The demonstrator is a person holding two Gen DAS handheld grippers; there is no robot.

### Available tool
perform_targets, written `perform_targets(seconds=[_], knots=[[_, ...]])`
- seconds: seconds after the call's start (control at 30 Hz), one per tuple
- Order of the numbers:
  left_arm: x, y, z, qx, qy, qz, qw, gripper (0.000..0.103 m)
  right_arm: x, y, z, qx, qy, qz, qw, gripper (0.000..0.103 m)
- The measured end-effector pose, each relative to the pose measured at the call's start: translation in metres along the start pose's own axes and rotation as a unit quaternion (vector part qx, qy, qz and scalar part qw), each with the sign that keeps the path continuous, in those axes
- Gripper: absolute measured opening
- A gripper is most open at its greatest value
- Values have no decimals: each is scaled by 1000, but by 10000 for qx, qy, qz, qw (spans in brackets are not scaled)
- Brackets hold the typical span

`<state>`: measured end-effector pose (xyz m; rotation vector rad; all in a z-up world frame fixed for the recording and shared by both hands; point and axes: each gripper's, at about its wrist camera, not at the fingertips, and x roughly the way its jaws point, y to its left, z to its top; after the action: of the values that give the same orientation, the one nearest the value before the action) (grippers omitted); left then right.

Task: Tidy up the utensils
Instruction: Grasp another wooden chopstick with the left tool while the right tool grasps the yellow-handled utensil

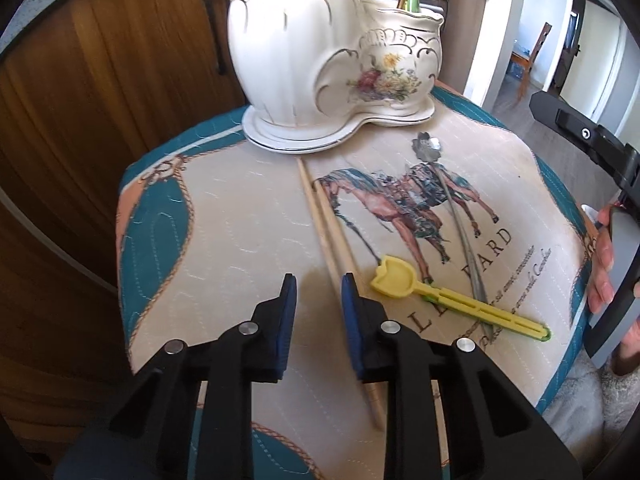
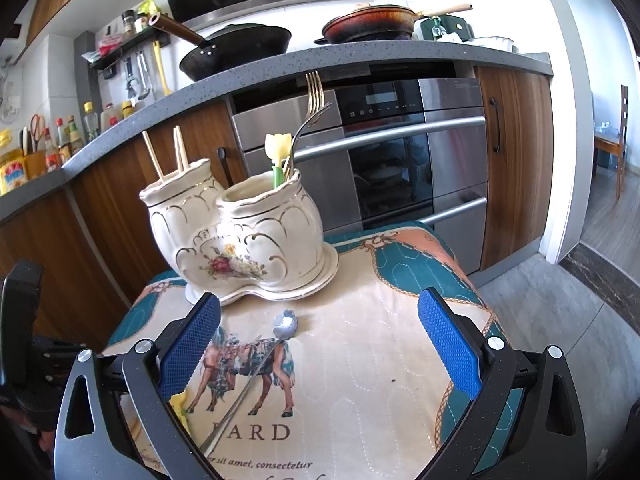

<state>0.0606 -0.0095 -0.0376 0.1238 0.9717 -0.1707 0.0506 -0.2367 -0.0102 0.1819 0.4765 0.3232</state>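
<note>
Cloth [image 1: 224, 216]: covers the stand; all loose utensils lie on it.
Holder [image 1: 304, 60]: two-pot ceramic, at the far edge; chopsticks stand in one pot, forks in the other.
Left gripper [image 1: 318, 284]: jaws narrowed but apart, empty, just left of the chopsticks [image 1: 320, 220]. Judgement: shift right to straddle both sticks, then close.
Right gripper [image 2: 320, 344]: jaws wide, empty, held above the cloth.
Spoon [image 1: 448, 200]: right of the sticks.
Yellow tool [image 1: 448, 300]: nearby, could snag.
</note>
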Motion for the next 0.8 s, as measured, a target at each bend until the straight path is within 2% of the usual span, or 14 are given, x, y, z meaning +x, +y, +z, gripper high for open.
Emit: perform_targets(seconds=[0.1,0.27,0.3,0.4,0.47,0.63,0.7,0.77,0.8], knots=[[3,-3,3,8,57,5,10000,22,0,1,0,-21,-6,17,10000,98],[10,-6,7,-2,166,-58,9998,12,0,1,0,-40,-2,50,10000,98],[10,-6,7,12,188,-94,9998,7,0,1,0,-48,-7,55,10000,98],[6,-10,4,137,208,5,9997,5,0,2,0,-68,75,161,9998,98],[2,-8,-1,180,255,-32,9995,5,1,5,1,-130,253,268,9992,98],[-7,-2,-15,448,450,70,9980,5,6,30,-4,-722,1039,618,9900,96],[-9,-1,-18,551,516,38,9971,5,8,49,-12,-1103,1443,886,9794,95],[-13,3,-22,578,521,31,9970,5,9,67,-21,-1473,1667,1012,9697,92],[-13,4,-22,575,519,27,9970,5,9,77,-27,-1697,1778,1045,9637,84]])
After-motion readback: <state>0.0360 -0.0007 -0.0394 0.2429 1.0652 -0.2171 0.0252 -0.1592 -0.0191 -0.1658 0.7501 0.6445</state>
